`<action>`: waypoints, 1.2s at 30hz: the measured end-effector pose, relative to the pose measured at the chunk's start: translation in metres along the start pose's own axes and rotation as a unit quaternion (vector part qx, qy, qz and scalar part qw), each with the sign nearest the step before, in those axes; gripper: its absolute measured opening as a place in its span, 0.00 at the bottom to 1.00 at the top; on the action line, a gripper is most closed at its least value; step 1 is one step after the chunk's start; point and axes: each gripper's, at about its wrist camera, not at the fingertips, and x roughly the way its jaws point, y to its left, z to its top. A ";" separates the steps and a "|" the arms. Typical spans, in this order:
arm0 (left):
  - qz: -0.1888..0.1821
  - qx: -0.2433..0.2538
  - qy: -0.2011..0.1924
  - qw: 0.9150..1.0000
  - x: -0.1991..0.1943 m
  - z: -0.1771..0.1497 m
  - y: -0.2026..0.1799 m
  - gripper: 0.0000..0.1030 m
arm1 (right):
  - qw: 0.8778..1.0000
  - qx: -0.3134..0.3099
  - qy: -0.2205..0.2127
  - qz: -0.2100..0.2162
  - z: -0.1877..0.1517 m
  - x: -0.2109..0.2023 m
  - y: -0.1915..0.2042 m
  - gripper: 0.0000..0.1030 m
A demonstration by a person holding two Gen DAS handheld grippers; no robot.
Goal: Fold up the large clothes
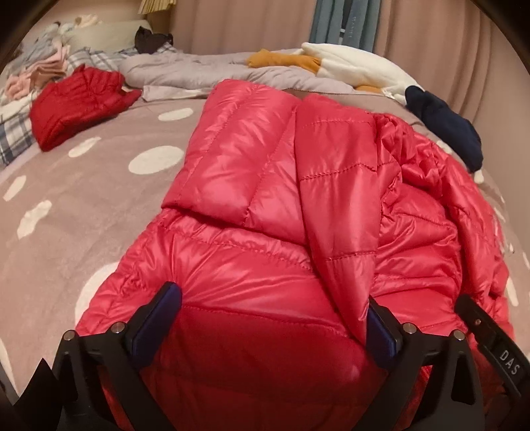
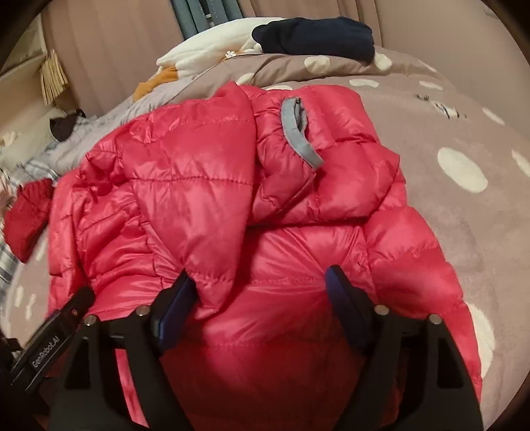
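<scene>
A shiny red quilted puffer jacket (image 1: 265, 205) lies partly folded on the bed, its sleeves laid over its body. It also fills the right wrist view (image 2: 205, 199), where a grey-trimmed cuff (image 2: 299, 132) shows. My left gripper (image 1: 273, 306) stands wide apart, its blue-padded fingers (image 1: 165, 298) pressed against a bulge of the jacket's near edge. My right gripper (image 2: 261, 281) does the same further along that edge, its fingers (image 2: 338, 281) set around the padded fabric. Whether either pinches the fabric is unclear. The right gripper's body (image 1: 490, 335) shows at the left view's right edge.
The bed cover (image 1: 99, 199) is mauve with white spots. A folded dark red jacket (image 1: 76, 102) lies far left. A grey blanket (image 1: 205, 73), white and mustard clothes (image 1: 347, 66), a navy garment (image 1: 444, 126) and a clothes pile (image 1: 43, 66) lie at the back. Curtains (image 1: 430, 30) hang behind.
</scene>
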 end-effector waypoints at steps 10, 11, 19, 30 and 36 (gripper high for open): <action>0.004 0.004 0.003 1.000 0.006 -0.001 -0.002 0.97 | 1.000 -0.008 0.000 -0.016 0.005 0.017 0.000 0.88; 0.003 0.003 0.002 1.000 0.005 -0.002 -0.002 0.97 | 1.000 -0.009 -0.001 -0.017 0.005 0.016 0.001 0.88; -0.057 -0.064 -0.025 0.996 -0.042 -0.013 0.026 0.97 | 0.998 0.041 -0.036 0.041 -0.004 -0.028 -0.020 0.88; -0.082 -0.160 -0.120 0.976 -0.126 -0.066 0.104 0.97 | 0.982 0.103 -0.157 0.031 -0.072 -0.138 -0.080 0.91; -0.077 -0.199 -0.129 0.968 -0.137 -0.096 0.137 0.97 | 0.971 0.169 -0.166 0.042 -0.121 -0.151 -0.115 0.93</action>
